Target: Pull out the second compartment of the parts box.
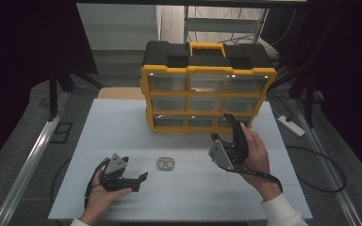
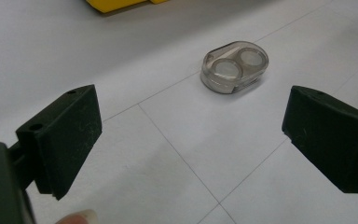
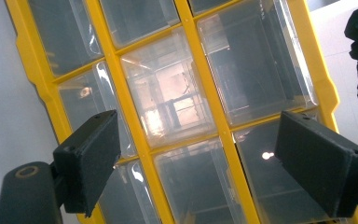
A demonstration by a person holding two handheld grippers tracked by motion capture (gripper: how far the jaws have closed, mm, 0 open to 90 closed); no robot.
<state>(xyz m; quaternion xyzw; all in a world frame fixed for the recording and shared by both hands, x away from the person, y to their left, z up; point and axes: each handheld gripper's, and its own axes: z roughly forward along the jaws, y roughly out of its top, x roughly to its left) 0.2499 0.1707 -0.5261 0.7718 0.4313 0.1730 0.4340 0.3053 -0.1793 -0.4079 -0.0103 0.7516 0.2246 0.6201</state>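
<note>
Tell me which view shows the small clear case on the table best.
The left gripper view: the clear case lies close ahead between its open jaws, two round wells visible. The high view shows it small. The right gripper view faces the drawer organizer.

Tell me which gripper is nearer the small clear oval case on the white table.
Left. The left gripper sits just beside the small clear oval case, jaws open toward it; the right gripper is farther off.

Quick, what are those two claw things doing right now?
Left gripper: open, holding nothing.
Right gripper: open, holding nothing.
</note>
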